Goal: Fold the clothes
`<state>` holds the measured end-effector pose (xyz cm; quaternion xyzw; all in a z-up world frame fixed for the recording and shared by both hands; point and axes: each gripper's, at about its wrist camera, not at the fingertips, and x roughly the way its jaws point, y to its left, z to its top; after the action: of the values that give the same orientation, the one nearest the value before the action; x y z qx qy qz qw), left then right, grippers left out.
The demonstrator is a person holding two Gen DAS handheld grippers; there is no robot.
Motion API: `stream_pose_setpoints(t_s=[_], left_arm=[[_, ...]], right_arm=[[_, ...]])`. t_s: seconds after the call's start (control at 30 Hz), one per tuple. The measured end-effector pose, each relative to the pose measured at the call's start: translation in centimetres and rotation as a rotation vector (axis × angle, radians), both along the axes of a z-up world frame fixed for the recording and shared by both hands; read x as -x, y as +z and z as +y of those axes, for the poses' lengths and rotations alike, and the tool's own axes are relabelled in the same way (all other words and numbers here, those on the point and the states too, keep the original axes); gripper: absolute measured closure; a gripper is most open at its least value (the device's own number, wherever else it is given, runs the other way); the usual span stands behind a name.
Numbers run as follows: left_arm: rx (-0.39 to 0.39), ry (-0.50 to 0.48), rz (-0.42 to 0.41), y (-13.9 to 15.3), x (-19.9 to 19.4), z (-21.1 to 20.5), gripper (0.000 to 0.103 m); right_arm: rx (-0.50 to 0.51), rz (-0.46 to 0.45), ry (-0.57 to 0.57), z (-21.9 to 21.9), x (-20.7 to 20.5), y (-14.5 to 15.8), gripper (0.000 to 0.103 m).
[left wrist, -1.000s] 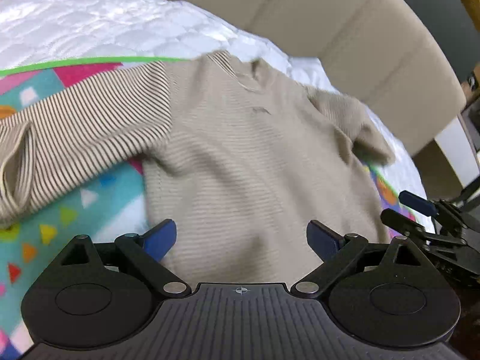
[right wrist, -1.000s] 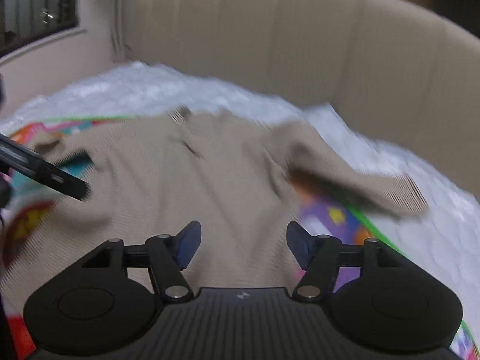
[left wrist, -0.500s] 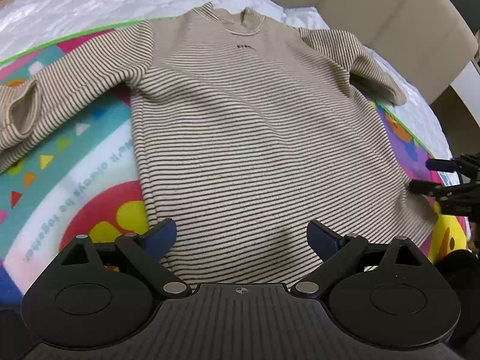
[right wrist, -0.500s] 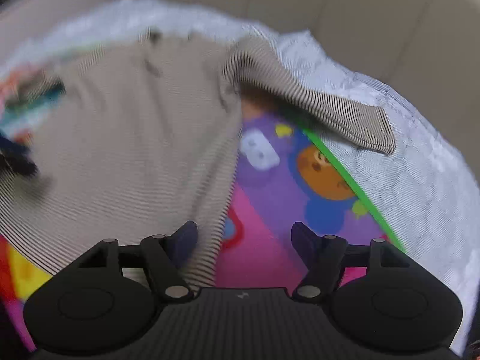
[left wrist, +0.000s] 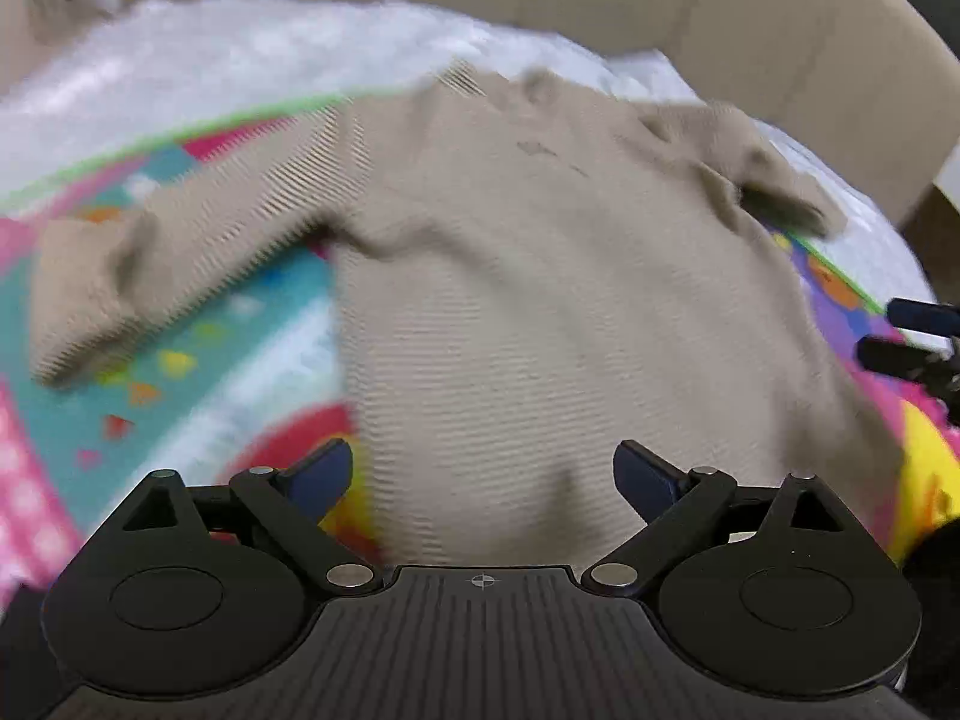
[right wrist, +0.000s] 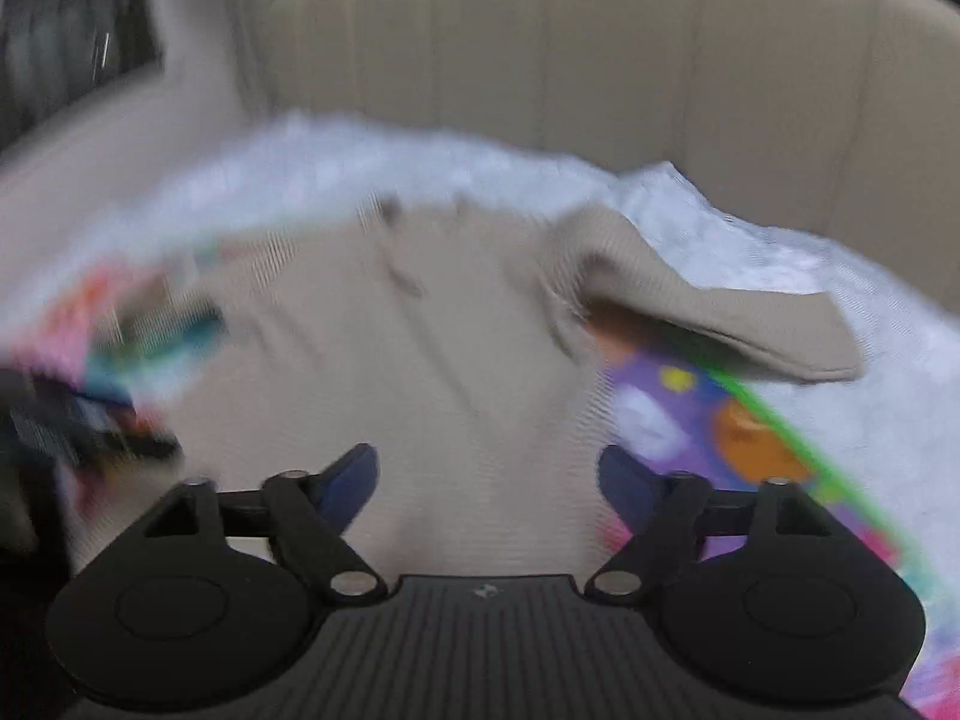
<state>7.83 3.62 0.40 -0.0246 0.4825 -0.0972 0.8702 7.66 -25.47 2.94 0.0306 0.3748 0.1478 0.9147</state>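
Observation:
A beige, finely striped long-sleeved sweater lies spread face up on a colourful play mat. Its hem is toward me and its sleeves reach out to each side. My left gripper is open and empty, just above the hem on the left half. My right gripper is open and empty over the sweater near its right side edge; the right sleeve lies out over the quilt. The right gripper also shows at the right edge of the left wrist view. Both views are motion-blurred.
The mat lies on a white quilted bed cover. A beige padded headboard curves around the far side and right. The left gripper shows as a dark blur in the right wrist view.
Both cameras have tilted up and swung. The right gripper's view has moved back left from the mat onto the sweater's body. The sweater lies as before, and both grippers stay open.

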Motion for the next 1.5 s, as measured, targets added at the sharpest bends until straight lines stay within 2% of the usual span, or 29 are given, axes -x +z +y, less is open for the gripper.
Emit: stream_pose_setpoints(t_s=[0.07,0.13,0.27,0.37,0.5,0.7,0.93,1.0,1.1,1.17,1.2,1.23,1.3,1.4,1.5], left_arm=[[-0.042,0.055,-0.048,1.0,0.2,1.7,0.006],[-0.086,0.099,-0.093,2.1,0.4,3.6,0.012],[-0.234,0.12,-0.165,3.5,1.1,6.9,0.019],[-0.309,0.125,-0.15,3.4,0.9,9.2,0.025],[-0.307,0.146,-0.119,3.3,0.5,11.1,0.029],[-0.403,0.039,-0.136,2.5,-0.2,9.8,0.029],[-0.578,-0.17,-0.16,1.0,0.4,7.3,0.028],[-0.608,-0.155,-0.161,0.5,-0.2,7.2,0.028],[-0.611,-0.12,-0.158,-0.3,-1.7,7.4,0.031],[-0.651,-0.13,-0.144,-1.2,-3.0,7.3,0.035],[-0.667,-0.133,-0.13,-1.7,-3.6,7.2,0.049],[-0.683,-0.136,-0.117,-2.1,-4.2,7.2,0.074],[-0.585,-0.054,-0.117,-0.4,-5.5,7.9,0.09],[-0.383,0.066,-0.165,3.9,-7.1,8.4,0.093],[-0.185,0.078,-0.265,8.8,-8.3,6.7,0.093]], right_arm=[[-0.049,-0.007,-0.018,0.3,-0.2,-0.6,0.018],[-0.064,-0.007,-0.019,0.3,-0.3,-1.4,0.018],[-0.093,-0.005,-0.023,0.5,-0.5,-2.8,0.018],[-0.115,-0.004,-0.026,0.6,-0.6,-3.9,0.018],[-0.145,-0.003,-0.03,0.7,-0.7,-5.4,0.018],[-0.175,-0.043,-0.054,0.3,-0.7,-5.2,0.016],[-0.165,-0.035,-0.048,0.6,-1.1,-5.4,0.016],[-0.167,-0.033,-0.047,0.6,-1.2,-5.5,0.016],[-0.171,-0.028,-0.047,0.5,-1.2,-5.6,0.016],[-0.173,-0.027,-0.048,0.5,-1.3,-5.7,0.016],[-0.175,-0.028,-0.05,0.4,-1.3,-5.7,0.016],[-0.18,-0.028,-0.053,0.4,-1.3,-5.6,0.016],[-0.192,-0.029,-0.06,0.2,-1.4,-5.6,0.016],[-0.22,-0.025,-0.066,-0.1,-1.6,-5.6,0.016],[-0.253,-0.014,-0.071,-0.5,-1.9,-5.6,0.016]])
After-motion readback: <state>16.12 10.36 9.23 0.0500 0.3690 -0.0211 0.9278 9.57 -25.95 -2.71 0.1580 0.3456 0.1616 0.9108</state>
